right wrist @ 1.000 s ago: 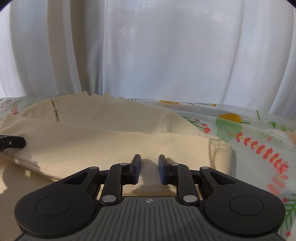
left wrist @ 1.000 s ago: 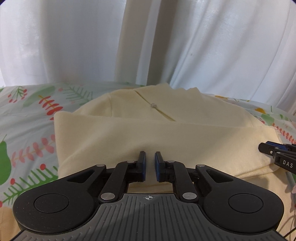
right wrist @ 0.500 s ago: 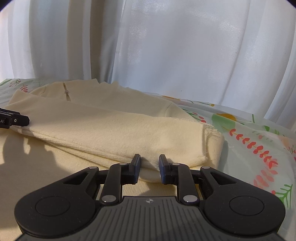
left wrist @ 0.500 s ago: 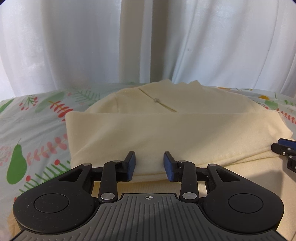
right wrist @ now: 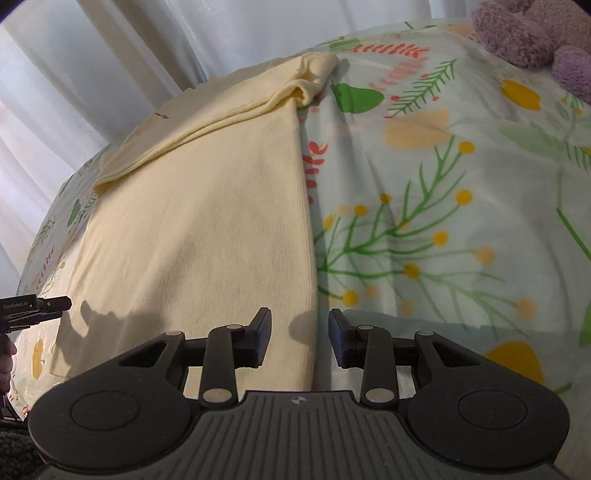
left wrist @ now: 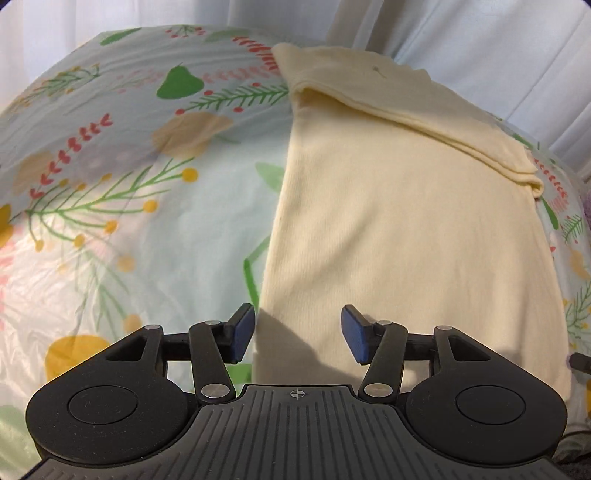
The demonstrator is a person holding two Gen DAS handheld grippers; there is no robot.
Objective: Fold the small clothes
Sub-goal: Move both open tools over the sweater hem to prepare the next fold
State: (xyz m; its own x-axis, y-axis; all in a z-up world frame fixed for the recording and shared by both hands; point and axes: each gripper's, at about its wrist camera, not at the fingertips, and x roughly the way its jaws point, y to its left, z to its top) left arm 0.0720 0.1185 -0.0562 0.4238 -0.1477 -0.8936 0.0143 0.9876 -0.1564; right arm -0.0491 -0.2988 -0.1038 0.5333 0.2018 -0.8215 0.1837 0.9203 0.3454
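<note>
A pale yellow garment (left wrist: 406,229) lies flat on the floral sheet, its sleeves folded across the far end. My left gripper (left wrist: 297,334) hovers over the garment's near left corner, its jaws opening, nothing pressed between the pads. In the right wrist view the same yellow garment (right wrist: 207,229) runs away from me, and my right gripper (right wrist: 300,338) straddles its near right edge, jaws opening, pads clear of the cloth. The left gripper's fingertips (right wrist: 44,308) show at the left edge of that view.
The floral bedsheet (left wrist: 110,221) spreads left of the garment and also right of it (right wrist: 461,221). A purple fluffy item (right wrist: 535,33) lies at the far right corner. White curtains (right wrist: 129,48) hang behind the bed.
Both grippers have pulled back from the folded sleeve band to the garment's near end, tilted further down, and their jaws have widened. The sleeves stay folded across the top.
</note>
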